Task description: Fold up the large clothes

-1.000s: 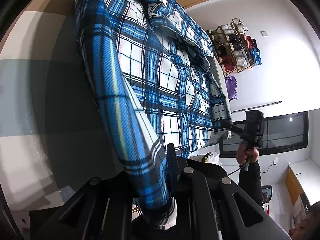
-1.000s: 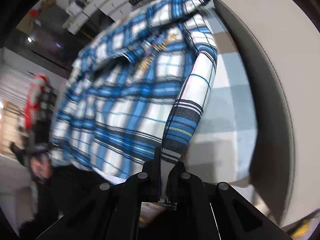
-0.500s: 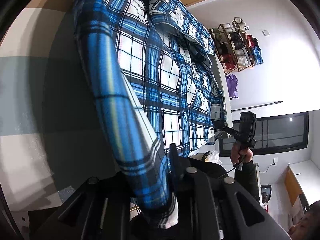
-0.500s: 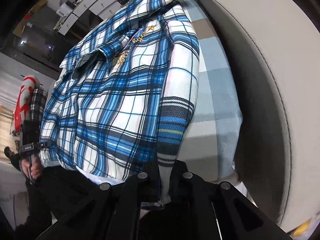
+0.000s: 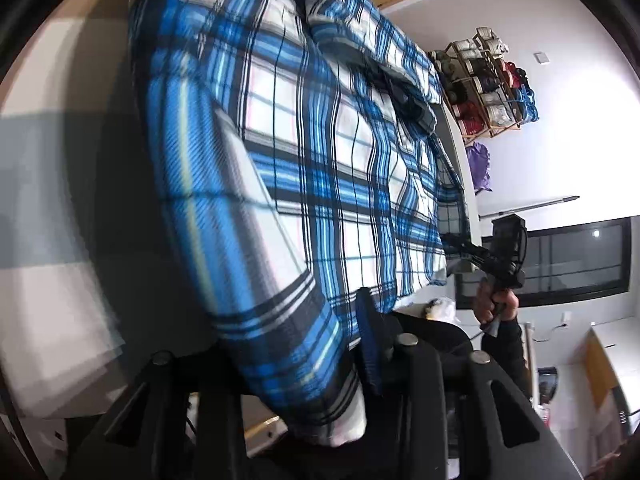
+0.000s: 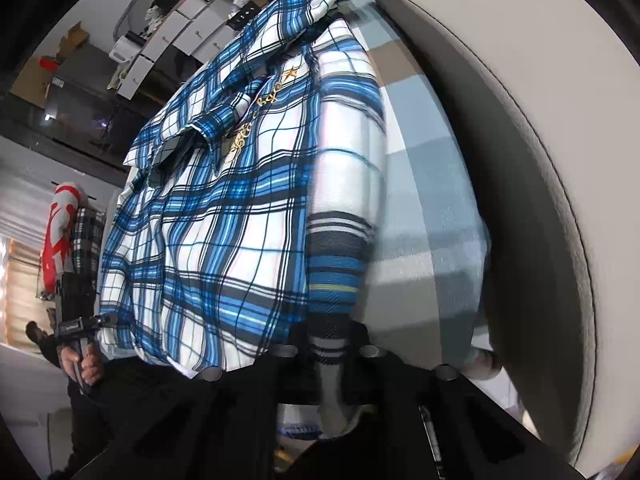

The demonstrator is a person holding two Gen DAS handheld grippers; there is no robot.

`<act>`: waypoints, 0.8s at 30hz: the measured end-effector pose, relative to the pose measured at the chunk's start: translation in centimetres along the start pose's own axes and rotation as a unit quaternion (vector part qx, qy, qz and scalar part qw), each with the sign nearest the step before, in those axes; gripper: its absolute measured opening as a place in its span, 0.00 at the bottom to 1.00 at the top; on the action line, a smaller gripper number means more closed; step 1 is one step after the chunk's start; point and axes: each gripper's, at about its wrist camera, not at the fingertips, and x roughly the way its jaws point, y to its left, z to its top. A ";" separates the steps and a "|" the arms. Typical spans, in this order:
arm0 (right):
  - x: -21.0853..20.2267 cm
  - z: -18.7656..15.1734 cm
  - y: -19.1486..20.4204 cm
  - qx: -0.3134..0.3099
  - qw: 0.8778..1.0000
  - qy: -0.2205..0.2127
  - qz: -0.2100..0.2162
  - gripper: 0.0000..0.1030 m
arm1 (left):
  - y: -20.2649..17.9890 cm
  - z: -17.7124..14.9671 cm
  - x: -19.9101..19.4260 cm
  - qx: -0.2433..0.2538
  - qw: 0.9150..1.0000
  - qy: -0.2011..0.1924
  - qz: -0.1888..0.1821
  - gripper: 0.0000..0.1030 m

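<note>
A large blue, white and black plaid shirt [image 5: 312, 168] lies spread on a checked blanket on a bed; it also shows in the right wrist view [image 6: 224, 216], with gold lettering near its collar. My left gripper [image 5: 320, 344] is shut on a rolled edge of the shirt at its hem. My right gripper [image 6: 328, 344] is shut on the opposite edge strip of the shirt. Each gripper shows small in the other's view, the right one [image 5: 480, 256] and the left one [image 6: 80, 326] both pinching hem corners.
The checked grey, blue and beige blanket [image 6: 420, 184] covers the bed. A pale padded headboard or wall [image 6: 520, 140] runs along the right. A shelf rack with bundles [image 5: 488, 84] stands by the far wall. White drawers and boxes [image 6: 172, 32] stand beyond the bed.
Both grippers keep their hold on the shirt's edges. The shirt has been pulled flatter and nearer, and the fabric fills more of both views.
</note>
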 end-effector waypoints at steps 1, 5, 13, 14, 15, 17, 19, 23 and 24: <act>-0.3 -0.1 0.1 0.000 1.000 -0.007 0.008 0.02 | -0.1 0.0 0.0 0.003 1.000 0.001 -0.002 0.03; -1.6 -0.9 0.3 -0.002 0.998 -0.028 0.059 0.02 | -0.3 -0.6 -1.6 -0.002 0.999 -0.042 0.023 0.02; -1.9 -3.9 -2.6 0.042 0.990 -0.031 0.128 0.02 | -1.1 -2.7 -3.3 -0.006 0.999 -0.052 0.011 0.02; -2.3 -4.1 -2.8 0.046 0.989 -0.033 0.137 0.02 | -1.2 -2.6 -3.3 -0.009 0.999 -0.050 0.001 0.02; -2.5 -4.2 -2.9 0.053 0.987 -0.033 0.147 0.02 | -1.3 -2.5 -3.2 -0.012 0.999 -0.044 -0.013 0.02; -3.3 -3.9 -2.6 0.059 0.984 -0.037 0.164 0.02 | -1.5 -1.4 -3.2 -0.020 0.998 -0.044 -0.035 0.02; -4.4 -2.9 -1.7 0.057 0.981 -0.048 0.177 0.02 | -1.9 0.0 -3.7 -0.029 0.996 -0.049 -0.069 0.02; -7.3 1.8 0.1 0.066 0.975 -0.083 0.194 0.02 | -2.9 5.5 -5.9 -0.045 0.990 -0.083 -0.108 0.02; -7.7 3.4 0.5 0.072 0.974 -0.088 0.197 0.02 | -3.0 7.4 -6.5 -0.057 0.987 -0.090 -0.122 0.02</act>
